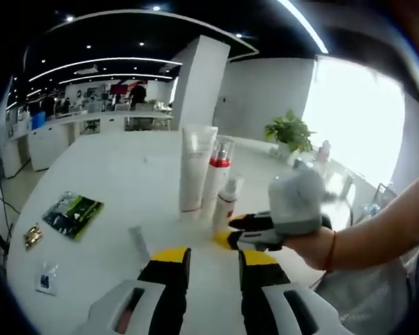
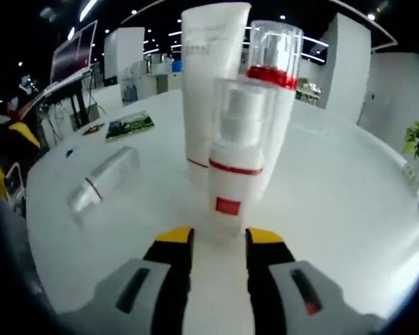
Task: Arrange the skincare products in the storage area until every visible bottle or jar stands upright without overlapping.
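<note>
A wide white round-edged table point(image 1: 91, 178) fills the foreground of an open office with a white square column, dark ceiling with light strips, and a bright window behind a green potted plant point(image 1: 289, 132). Near the table's middle 3 products stand upright, close together: a tall white squeeze tube point(image 2: 211, 84) with its long axis vertical, cap down; just beside it a clear-capped pump bottle with a red collar point(image 2: 274, 63); and in front a small white spray bottle with a red band and red square label point(image 2: 232, 164). A short silver-white tube point(image 2: 105, 178) lies flat towards the table's left edge, long axis along the surface, its narrow end pointing to the near edge. A green printed packet point(image 1: 72, 213) and small sachets lie near that edge too.

The left gripper point(image 1: 215, 258) has its yellow-tipped jaws narrowly apart, holding nothing. The right gripper point(image 2: 219, 241) also holds nothing, jaws parted just before the spray bottle's base; whether they touch it is unclear.
</note>
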Demonstrator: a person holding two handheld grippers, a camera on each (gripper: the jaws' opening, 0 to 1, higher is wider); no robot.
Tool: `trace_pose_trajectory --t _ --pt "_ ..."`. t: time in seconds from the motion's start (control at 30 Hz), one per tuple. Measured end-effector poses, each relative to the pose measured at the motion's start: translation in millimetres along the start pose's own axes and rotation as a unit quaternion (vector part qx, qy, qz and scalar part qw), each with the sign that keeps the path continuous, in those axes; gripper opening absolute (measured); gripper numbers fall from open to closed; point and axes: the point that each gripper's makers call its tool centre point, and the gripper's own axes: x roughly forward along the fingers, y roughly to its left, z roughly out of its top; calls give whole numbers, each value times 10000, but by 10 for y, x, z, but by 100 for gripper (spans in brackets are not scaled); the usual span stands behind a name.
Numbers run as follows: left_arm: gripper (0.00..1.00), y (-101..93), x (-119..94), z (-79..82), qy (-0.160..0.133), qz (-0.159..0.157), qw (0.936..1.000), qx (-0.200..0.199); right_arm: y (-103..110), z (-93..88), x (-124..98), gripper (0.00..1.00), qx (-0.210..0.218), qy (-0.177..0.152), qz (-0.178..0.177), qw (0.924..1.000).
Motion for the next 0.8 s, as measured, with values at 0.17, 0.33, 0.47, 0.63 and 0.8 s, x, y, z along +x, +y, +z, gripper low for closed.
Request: trace_pose_trajectory --t 0.17,0.33,0.47,0.63,0.8 --pt "29 5 -5 -1 -13 -13 9999 -126 -15 -7 -7 29 -123 10 17 9999" --pt "29 20 -2 -23 30 13 9998 -171 -26 -17 -5 27 -70 24 -1 10000" --pt "29 28 -5 -40 56 36 9998 -177 -41 -5 2 26 -117 13 -86 9999" --pt "29 31 -3 -52 80 37 9998 -195 -59 29 34 26 -42 34 -51 10000" --pt "29 31 0 -46 72 21 9997 -252 -48 111 55 23 -5 -108 -49 9999"
